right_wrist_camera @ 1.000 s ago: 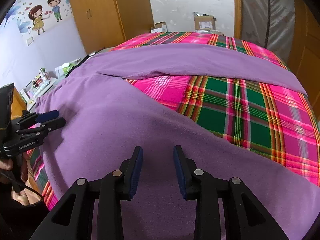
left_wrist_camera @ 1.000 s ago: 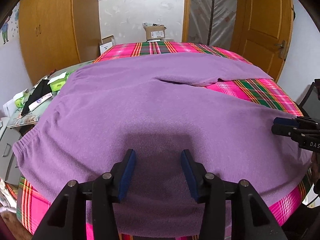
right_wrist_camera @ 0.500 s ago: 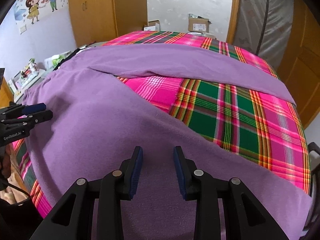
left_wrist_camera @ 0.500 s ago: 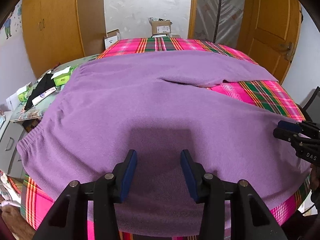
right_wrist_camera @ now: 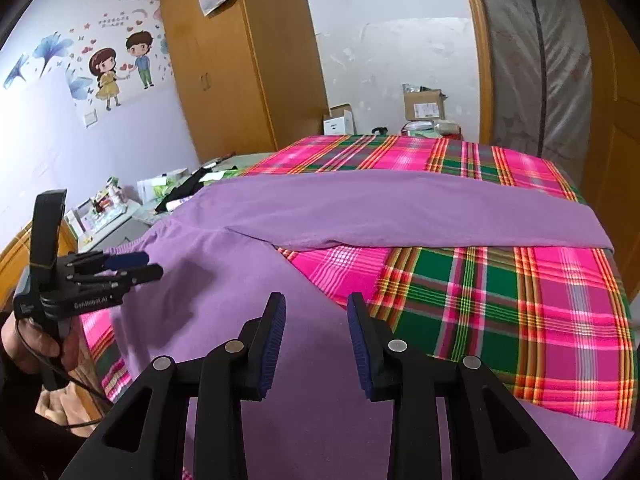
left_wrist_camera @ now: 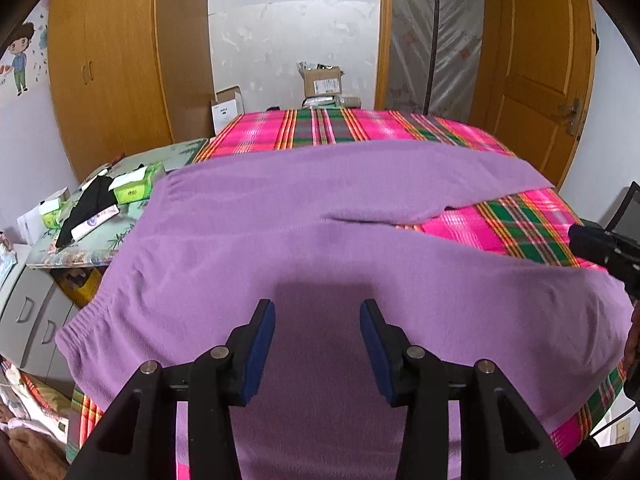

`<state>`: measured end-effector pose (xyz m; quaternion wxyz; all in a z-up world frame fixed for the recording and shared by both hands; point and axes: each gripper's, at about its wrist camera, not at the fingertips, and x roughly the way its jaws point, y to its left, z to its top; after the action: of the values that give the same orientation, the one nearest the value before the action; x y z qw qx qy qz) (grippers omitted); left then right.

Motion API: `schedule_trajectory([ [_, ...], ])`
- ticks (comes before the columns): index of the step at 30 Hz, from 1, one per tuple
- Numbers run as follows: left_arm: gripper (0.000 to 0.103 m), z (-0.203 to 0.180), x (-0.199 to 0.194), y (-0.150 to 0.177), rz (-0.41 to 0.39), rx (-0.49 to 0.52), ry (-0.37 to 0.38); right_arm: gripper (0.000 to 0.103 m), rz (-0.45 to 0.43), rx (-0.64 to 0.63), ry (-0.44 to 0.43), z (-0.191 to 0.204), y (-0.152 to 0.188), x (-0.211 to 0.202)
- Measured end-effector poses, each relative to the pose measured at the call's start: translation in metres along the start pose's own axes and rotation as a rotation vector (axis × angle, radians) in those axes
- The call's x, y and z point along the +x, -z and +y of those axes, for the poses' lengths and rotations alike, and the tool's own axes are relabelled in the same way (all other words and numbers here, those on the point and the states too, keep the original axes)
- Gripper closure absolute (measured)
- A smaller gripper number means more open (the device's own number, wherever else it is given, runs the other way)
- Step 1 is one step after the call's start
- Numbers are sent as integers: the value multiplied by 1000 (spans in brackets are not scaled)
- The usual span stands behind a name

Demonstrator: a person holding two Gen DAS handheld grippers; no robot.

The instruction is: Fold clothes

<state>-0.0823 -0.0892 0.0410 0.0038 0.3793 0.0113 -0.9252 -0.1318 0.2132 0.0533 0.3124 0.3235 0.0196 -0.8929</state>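
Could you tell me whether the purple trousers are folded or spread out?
Spread out: purple trousers lie flat, both legs apart on the plaid bedspread.

Your left wrist view looks down along its fingers from the bed's [left_wrist_camera: 520, 236] near edge toward the far wall. Your right wrist view does likewise, nearer the right edge. Both share the trousers [left_wrist_camera: 280, 232].

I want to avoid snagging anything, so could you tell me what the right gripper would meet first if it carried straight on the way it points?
Most likely the purple trousers: the right gripper points down over the near leg, nothing between its open jaws. Depth is uncertain.
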Motion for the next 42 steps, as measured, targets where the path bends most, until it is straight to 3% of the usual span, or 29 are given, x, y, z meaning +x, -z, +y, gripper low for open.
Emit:
schedule_trajectory([
  [8,58,2,-2,-8,-8,-5,19,70,21,-8,-54,8,-11,-2],
  [17,58,8,-6,-18,-18,-16,-17,70,17,-35,-72,13,-24,-3],
  [25,58,14,-12,-37,-42,21,-35,70,15,-137,-63,27,-47,-1],
  [32,58,36,-24,-65,-81,25,-51,70,10,-212,-68,38,-77,0],
  [42,58,72,-23,-87,-68,34,-78,70,38,-277,-85,43,-112,20],
])
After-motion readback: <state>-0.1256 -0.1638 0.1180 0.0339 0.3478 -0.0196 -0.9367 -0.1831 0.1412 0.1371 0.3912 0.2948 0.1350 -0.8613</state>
